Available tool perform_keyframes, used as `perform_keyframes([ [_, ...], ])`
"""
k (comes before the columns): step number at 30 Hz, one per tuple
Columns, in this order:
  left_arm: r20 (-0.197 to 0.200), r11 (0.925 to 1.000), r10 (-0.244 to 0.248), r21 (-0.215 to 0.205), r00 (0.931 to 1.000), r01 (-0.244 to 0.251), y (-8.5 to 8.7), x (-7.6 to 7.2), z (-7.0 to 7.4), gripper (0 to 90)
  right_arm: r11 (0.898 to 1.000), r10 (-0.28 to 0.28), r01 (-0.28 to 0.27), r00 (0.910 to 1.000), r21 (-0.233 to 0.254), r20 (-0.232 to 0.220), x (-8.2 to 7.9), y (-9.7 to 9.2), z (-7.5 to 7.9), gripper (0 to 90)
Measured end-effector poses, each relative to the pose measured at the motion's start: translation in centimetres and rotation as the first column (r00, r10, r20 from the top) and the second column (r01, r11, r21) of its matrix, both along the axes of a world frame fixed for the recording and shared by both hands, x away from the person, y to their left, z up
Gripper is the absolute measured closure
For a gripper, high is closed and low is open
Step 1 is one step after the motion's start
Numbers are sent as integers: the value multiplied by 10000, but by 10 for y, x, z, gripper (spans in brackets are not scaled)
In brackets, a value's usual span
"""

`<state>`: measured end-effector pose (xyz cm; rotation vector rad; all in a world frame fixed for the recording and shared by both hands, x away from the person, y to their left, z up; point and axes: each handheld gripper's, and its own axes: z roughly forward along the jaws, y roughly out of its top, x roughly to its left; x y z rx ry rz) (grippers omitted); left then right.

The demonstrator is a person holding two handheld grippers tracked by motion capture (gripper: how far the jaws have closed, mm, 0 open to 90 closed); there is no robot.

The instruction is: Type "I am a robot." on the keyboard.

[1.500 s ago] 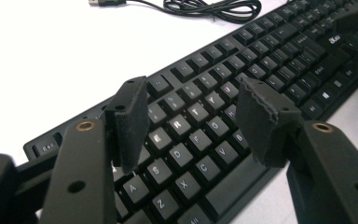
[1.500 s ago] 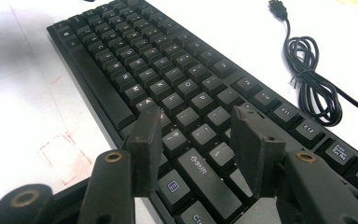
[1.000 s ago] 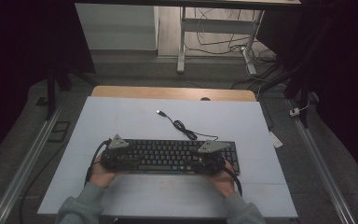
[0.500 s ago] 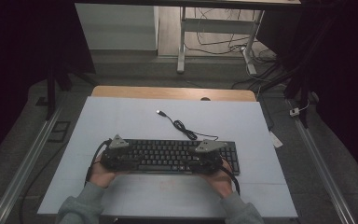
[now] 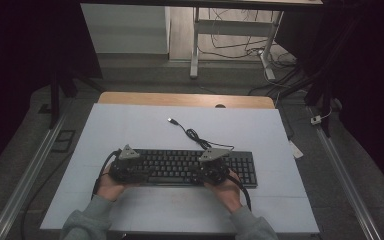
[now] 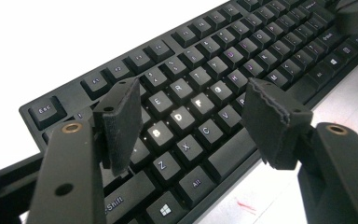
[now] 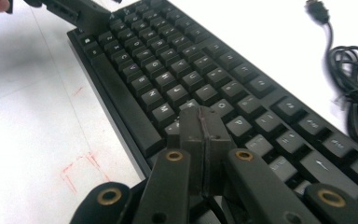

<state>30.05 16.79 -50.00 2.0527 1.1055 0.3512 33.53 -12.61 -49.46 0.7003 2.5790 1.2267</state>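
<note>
Flat on table, keyboard (image 5: 195, 167) long axis left-right, cable (image 5: 192, 134) trailing away

Grey sleeves (image 5: 92, 220), black tools with brass-ringed screw holes, grey three-cornered plates (image 5: 128, 153)

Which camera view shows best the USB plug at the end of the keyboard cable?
The high view: the USB plug lies whole on the pale mat, with its cable running back to the keyboard. The right gripper view shows the plug closer, but cut by the top edge.
</note>
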Motion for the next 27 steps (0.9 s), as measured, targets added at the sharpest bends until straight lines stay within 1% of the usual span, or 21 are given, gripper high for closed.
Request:
perform_keyframes([
  [5, -19, 10000, 12, -1, 10000, -12, 0, 0, 0, 377, 9995, 46, -49, 9999, -324, -103, 1, 9, -6, 894],
  [8, -24, 10000, 7, 5, 10000, -7, 0, 0, -1, 376, 9988, -62, 56, 9999, -487, -131, 2, 11, -9, 895],
  [14, -45, 10000, -30, 71, 10000, 30, 0, 1, -1, 374, 9978, -211, 194, 9994, -634, -274, 5, 13, -14, 895],
  [18, -73, 9999, -66, 108, 10000, 66, -1, 1, -2, 370, 9969, -244, 221, 9993, -756, -299, 5, 14, -17, 895],
  [23, -82, 9999, -59, 132, 9999, 60, -1, 1, -2, 369, 9968, -251, 229, 9993, -763, -275, 5, 15, -18, 895],
  [26, -92, 9999, -76, 143, 9999, 78, -1, 1, -2, 368, 9951, -268, 243, 9993, -963, -252, 5, 16, -20, 897],
  [27, -91, 9999, -74, 142, 9999, 75, -1, 1, -2, 369, 9961, -288, 267, 9993, -841, -244, 5, 16, -21, 897],
])
